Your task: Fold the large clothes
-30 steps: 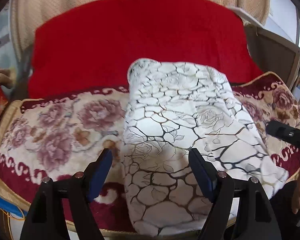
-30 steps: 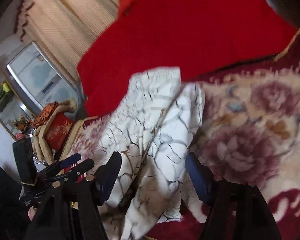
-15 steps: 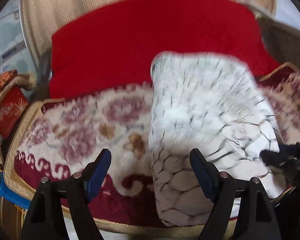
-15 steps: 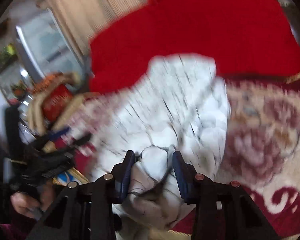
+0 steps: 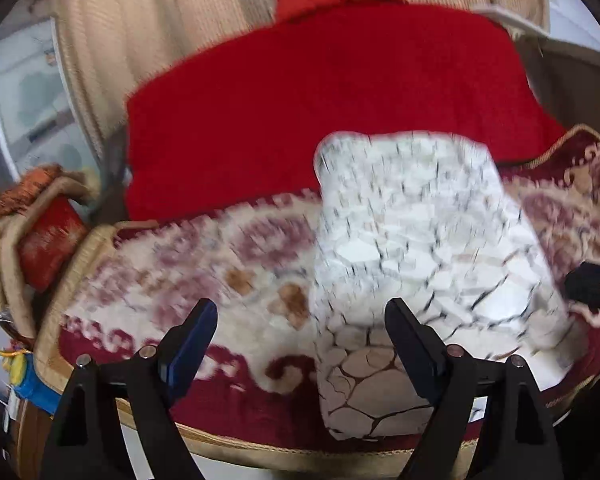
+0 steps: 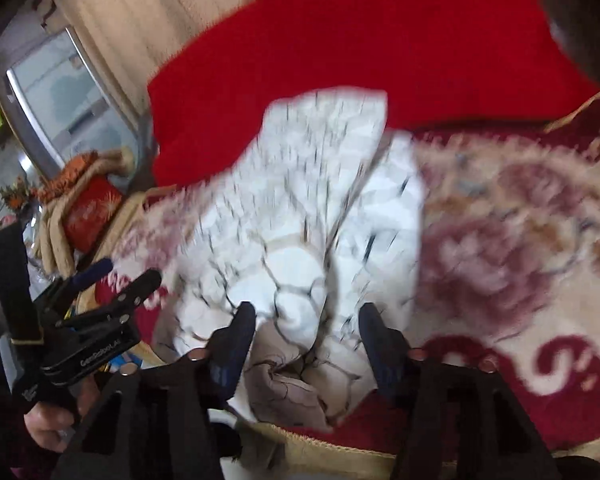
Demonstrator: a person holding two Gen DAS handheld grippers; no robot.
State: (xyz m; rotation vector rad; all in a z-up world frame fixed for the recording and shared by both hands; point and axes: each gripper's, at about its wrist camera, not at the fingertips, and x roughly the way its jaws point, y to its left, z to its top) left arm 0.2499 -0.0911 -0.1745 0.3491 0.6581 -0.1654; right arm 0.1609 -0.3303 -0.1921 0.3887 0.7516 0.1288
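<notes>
my left tool hangs spread wide over the near edge of the sofa seat, its pads pressing nothing; the left border of the white crackle-print garment lies between them, and the jaws have just been opening further. my right tool is part way apart, and its jaws have just been opening; a bunched knot of the garment's near right corner sits between the pads, but i cannot see either pad pressing it, so i take that corner as let go.

the garment lies as a long folded strip on the floral blanket, running from the seat's front edge up to the red blanket on the backrest, its near end spilling a little over the front edge.

to do this step well, as i judge it, i should take the two near corners evenly, each pinch through all the layers, because the right side is ridged and bunched in the right wrist view. lift both together, keep the near edge taut between the tools, carry it to the far edge, lay it down square, and only then open up.
</notes>
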